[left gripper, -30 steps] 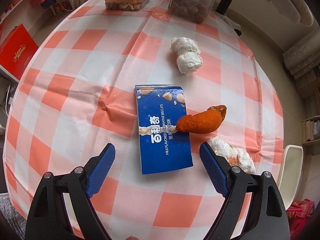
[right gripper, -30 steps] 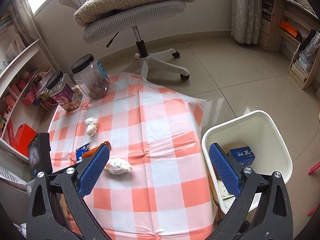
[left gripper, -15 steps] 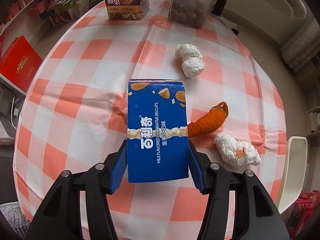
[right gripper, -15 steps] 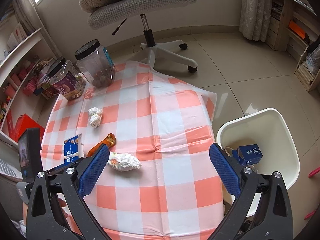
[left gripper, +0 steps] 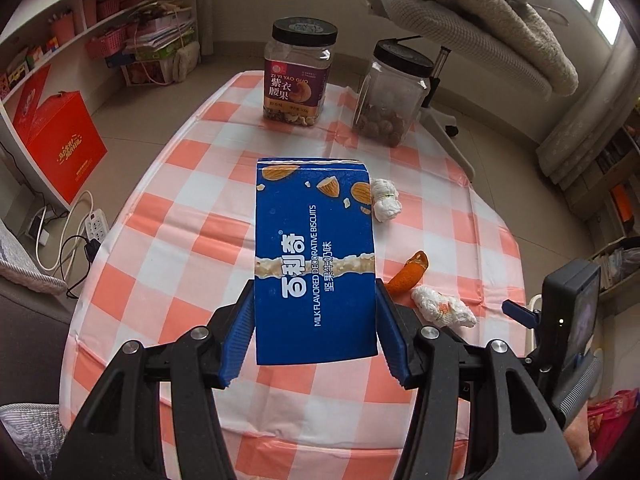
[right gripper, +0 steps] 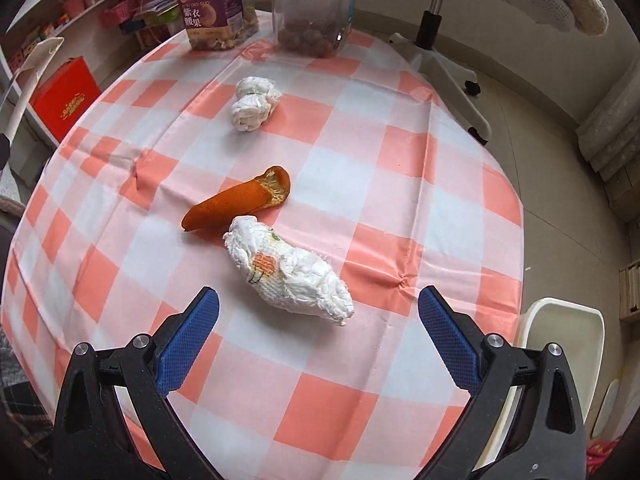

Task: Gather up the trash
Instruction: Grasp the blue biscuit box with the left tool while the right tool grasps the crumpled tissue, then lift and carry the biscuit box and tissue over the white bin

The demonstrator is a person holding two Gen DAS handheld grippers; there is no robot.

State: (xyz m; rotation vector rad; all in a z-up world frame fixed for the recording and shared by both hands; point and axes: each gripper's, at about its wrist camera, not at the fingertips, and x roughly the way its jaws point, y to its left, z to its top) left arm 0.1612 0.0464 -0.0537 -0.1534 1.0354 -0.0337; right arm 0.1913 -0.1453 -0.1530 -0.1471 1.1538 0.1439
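My left gripper (left gripper: 316,340) is shut on a blue biscuit box (left gripper: 314,256), held up above the checked tablecloth (left gripper: 188,240). Beyond the box lie a crumpled white tissue (left gripper: 385,199), an orange peel (left gripper: 408,274) and a second tissue wad (left gripper: 442,306). In the right wrist view my right gripper (right gripper: 318,338) stands open just above the cloth, with the near tissue wad (right gripper: 288,272) lying ahead of its fingers. The orange peel (right gripper: 240,204) sits right behind that wad, and the far tissue (right gripper: 254,106) is further back.
Two clear jars, one of cashews (left gripper: 298,72) and one of brown nuts (left gripper: 394,94), stand at the table's far edge. A white bin (right gripper: 560,340) sits on the floor at the right. An office chair (left gripper: 472,40) stands behind the table, a red box (left gripper: 56,136) at the left.
The left gripper closed on the blue box and lifted it off the table. The right gripper swung from above the bin down to the table, over the near tissue wad.
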